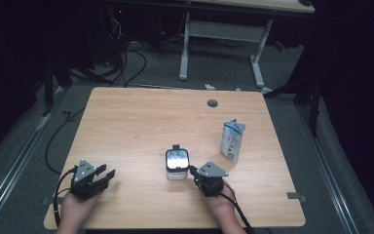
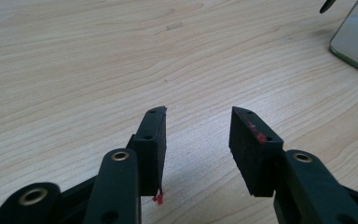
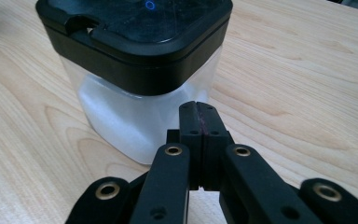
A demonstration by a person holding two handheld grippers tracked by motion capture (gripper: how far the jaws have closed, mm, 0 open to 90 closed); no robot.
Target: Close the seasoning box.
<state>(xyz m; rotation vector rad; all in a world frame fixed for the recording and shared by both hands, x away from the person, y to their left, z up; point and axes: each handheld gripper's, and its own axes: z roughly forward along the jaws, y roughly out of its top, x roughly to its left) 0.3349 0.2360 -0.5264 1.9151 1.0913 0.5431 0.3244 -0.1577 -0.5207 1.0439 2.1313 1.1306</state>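
- While the left gripper rests near the front left corner of the table, its jaws stand spread apart with only bare wood between them, as the left gripper view makes plain; it holds nothing and looks to be waiting.
- Nothing lies on the left half of the table apart from that gripper and the hand behind it.
- Around the middle of the table, a little toward the front edge, stands the container: a clear, frosted square jar with a black lid seated flat on top and a small tab at the far side.
- Just right of the container, the right gripper has its jaws pressed together on nothing, the tips at the jar's lower wall, near its corner; whether they touch it or stop just short I cannot tell.
- Near the right edge of the table stands a blue-and-white pouch, upright, its top torn or folded open, well apart from both grippers.
- As a judgement of progress: the work seems to be at an early stage. The lid is on, the pouch is untouched where it stands, and neither tool has a grip on anything. Opening the jar and getting the pouch to it, if that is the aim, are left to do.
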